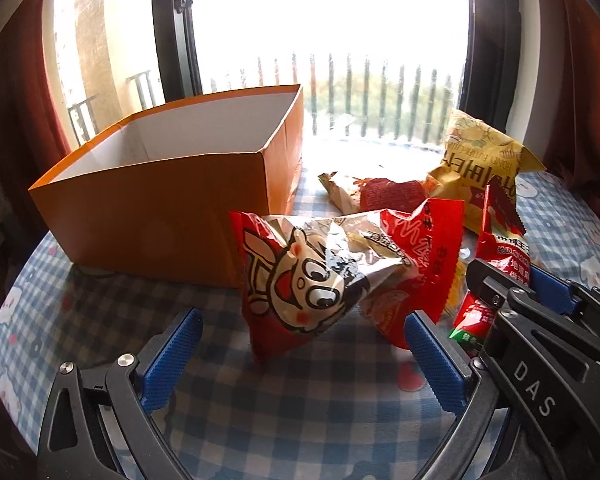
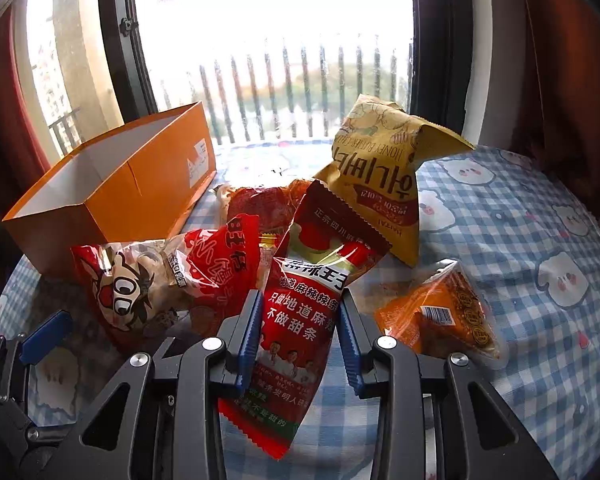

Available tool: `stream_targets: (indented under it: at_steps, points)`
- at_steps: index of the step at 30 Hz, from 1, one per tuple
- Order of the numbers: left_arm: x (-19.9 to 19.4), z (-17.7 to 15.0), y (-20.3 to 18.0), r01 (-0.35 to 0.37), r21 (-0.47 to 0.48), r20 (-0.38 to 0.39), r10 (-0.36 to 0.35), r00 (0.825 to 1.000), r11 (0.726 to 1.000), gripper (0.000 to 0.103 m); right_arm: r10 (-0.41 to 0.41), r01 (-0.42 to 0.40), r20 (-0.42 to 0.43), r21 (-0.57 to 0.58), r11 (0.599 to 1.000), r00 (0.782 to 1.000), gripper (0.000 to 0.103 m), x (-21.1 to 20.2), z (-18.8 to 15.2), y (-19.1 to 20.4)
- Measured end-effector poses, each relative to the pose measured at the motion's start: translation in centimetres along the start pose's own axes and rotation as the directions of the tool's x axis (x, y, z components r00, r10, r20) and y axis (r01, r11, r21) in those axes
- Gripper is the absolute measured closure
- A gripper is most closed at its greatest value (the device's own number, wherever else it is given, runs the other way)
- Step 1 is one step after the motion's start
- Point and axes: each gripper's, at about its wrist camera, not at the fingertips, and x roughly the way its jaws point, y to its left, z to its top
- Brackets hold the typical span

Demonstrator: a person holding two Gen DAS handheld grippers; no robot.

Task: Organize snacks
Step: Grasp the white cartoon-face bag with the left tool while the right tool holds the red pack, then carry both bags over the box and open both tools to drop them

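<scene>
Right gripper clamped on red spicy-strip packet, left gripper jaws wide, empty, cartoon-face snack bag ahead, orange box beside it

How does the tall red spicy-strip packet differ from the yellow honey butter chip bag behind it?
The tall red spicy-strip packet is slim and long; the yellow honey butter chip bag is wide and puffy. The red packet sits pinched in the right gripper, while the yellow bag stands free on the checked cloth, its print upside down. Both are sealed snacks outside the orange cardboard box.
</scene>
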Motion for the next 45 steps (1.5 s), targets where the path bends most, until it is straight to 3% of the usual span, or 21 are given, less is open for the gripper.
stream_targets:
  at_steps: [8, 10, 11, 14, 21, 31, 45]
  points:
    - [2.7, 0.2, 0.9, -0.021, 0.002, -0.013, 0.021, 1.0, 1.0, 0.004, 0.0, -0.001, -0.019, -0.003, 1.0, 1.0, 0.065, 1.9, 0.6, 0.8]
    - [3.2, 0.1, 0.9, -0.016, 0.005, -0.014, 0.016, 1.0, 1.0, 0.011, -0.004, 0.004, -0.018, -0.006, 1.0, 1.0, 0.065, 2.2, 0.8, 1.0]
    - [3.5, 0.0, 0.9, -0.008, 0.007, -0.02, 0.009, 1.0, 1.0, 0.021, -0.001, 0.001, -0.019, -0.007, 1.0, 1.0, 0.065, 2.3, 0.9, 1.1]
    - [4.0, 0.0, 0.7, 0.049, -0.004, -0.036, -0.049, 0.998, 0.999, 0.037, 0.005, -0.005, -0.024, -0.017, 1.0, 1.0, 0.065, 2.6, 0.9, 1.3]
    - [3.6, 0.1, 0.7, 0.062, -0.015, -0.037, -0.063, 0.997, 0.998, 0.049, 0.023, -0.024, -0.035, -0.021, 0.999, 0.999, 0.064, 2.6, 0.6, 1.4]
    - [1.2, -0.5, 0.5, 0.1, -0.031, -0.032, -0.101, 0.994, 0.994, 0.054, 0.033, -0.033, -0.012, -0.016, 0.999, 0.999, 0.064, 0.2, 0.1, 1.3]
    - [-5.3, 1.0, -0.2, 0.109, -0.009, 0.097, -0.108, 0.989, 0.994, 0.054, 0.037, -0.036, 0.123, -0.015, 0.999, 0.992, 0.064, -6.1, 1.4, 0.7]
